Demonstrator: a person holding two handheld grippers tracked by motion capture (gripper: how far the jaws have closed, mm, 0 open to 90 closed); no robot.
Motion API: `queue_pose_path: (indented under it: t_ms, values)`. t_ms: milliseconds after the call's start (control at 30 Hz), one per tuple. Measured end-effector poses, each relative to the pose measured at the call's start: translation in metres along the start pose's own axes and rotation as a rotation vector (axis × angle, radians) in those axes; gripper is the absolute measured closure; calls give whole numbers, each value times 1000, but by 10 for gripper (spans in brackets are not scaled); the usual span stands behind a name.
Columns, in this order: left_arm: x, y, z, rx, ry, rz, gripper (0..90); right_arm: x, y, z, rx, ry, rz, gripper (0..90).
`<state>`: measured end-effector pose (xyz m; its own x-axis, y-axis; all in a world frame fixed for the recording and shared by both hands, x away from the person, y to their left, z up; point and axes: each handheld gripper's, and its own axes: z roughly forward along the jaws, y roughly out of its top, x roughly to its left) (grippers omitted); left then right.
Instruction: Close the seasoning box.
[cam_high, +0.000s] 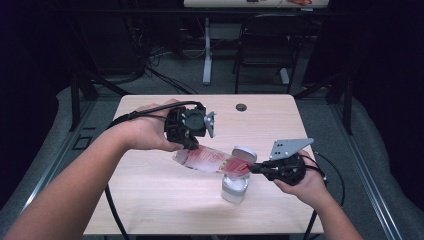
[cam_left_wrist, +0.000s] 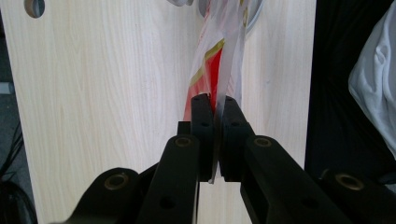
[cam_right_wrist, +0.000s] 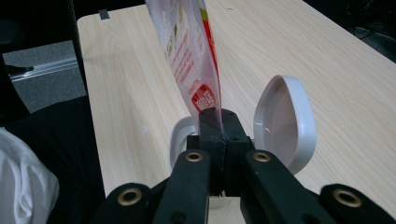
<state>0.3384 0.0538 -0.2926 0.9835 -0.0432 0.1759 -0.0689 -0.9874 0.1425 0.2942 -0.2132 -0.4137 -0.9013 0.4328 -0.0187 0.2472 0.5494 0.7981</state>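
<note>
A pale wooden tabletop stands in a dark room, its near part bare. Toward the near right, a white container sits with its hinged lid flipped open. Just above it, the right gripper has its fingers clenched on one end of a red-and-clear plastic pouch. Farther left, the left gripper pinches the other end, so the pouch hangs stretched between both hands, tilted down toward the container, probably to steer it into the opening. Beyond the tabletop's far edge, a chair stands on the grey floor.
</note>
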Motion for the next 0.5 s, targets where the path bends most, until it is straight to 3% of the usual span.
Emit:
queue_pose_path:
  t_ms: [500]
  values:
    - [0,-14,6,6,0,-16,868,2,10,3,-3,3,-16,900]
